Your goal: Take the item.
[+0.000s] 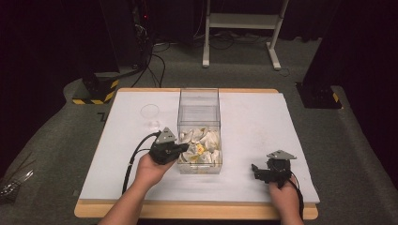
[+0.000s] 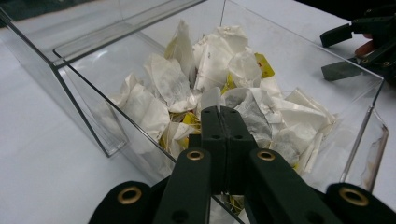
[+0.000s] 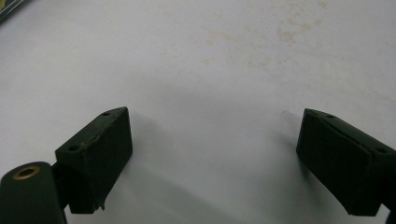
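A clear plastic box [image 1: 199, 92] stands in the middle of the white table, its near half holding a heap of white and yellow tea bags [image 1: 202, 146]. My left gripper [image 1: 184, 148] leans over the box's near left wall. In the left gripper view its jaws [image 2: 223, 111] are pressed together above the tea bags [image 2: 210, 65], and a white corner of one tea bag [image 2: 210, 99] sticks up from the tips. My right gripper [image 1: 256, 171] rests low at the table's near right, open. Its jaws [image 3: 215, 140] stand wide apart over bare table with nothing between them.
A small clear cup [image 1: 150, 112] stands on the table left of the box. The far half of the box [image 2: 70, 88] holds nothing. The other gripper [image 2: 359, 51] shows beyond the box's right wall. White table [image 1: 253, 117] lies open to the right of the box.
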`<state>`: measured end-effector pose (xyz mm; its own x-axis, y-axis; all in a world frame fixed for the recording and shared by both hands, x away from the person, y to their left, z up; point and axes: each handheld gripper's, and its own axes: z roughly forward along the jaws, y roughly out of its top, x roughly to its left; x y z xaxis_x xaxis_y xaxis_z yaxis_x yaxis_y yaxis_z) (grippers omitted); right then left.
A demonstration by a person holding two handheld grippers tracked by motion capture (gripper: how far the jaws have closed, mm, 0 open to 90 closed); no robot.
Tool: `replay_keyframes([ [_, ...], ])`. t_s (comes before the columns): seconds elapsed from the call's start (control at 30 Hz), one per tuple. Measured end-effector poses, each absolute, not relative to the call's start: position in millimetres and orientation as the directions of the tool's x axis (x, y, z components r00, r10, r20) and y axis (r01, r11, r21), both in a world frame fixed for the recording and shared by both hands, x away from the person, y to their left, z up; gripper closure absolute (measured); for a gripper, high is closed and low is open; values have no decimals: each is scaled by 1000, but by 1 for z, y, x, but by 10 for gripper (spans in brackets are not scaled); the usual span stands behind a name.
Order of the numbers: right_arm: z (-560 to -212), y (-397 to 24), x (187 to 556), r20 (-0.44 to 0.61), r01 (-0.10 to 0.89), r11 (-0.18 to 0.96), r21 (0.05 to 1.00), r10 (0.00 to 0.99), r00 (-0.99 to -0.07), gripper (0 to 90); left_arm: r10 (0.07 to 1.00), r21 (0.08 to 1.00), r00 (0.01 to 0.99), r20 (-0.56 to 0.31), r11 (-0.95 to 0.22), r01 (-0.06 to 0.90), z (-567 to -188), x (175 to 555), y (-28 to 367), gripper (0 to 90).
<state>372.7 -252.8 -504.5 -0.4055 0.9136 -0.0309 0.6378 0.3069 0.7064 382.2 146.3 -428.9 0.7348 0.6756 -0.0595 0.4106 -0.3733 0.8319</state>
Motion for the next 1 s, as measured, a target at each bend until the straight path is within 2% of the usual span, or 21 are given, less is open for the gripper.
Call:
replay_keyframes([
  [0.13,-505,-253,373,-33,635,309,708,913,-407,106,671,856,737,-78,-334,395,-432,381,150,894],
  [0.27,-504,-253,373,-33,635,310,708,912,-408,108,668,859,742,-53,-349,375,-428,380,151,894],
  [1.0,-504,-253,372,-33,633,312,709,911,-412,119,649,916,752,-111,-227,331,-419,370,161,894],
])
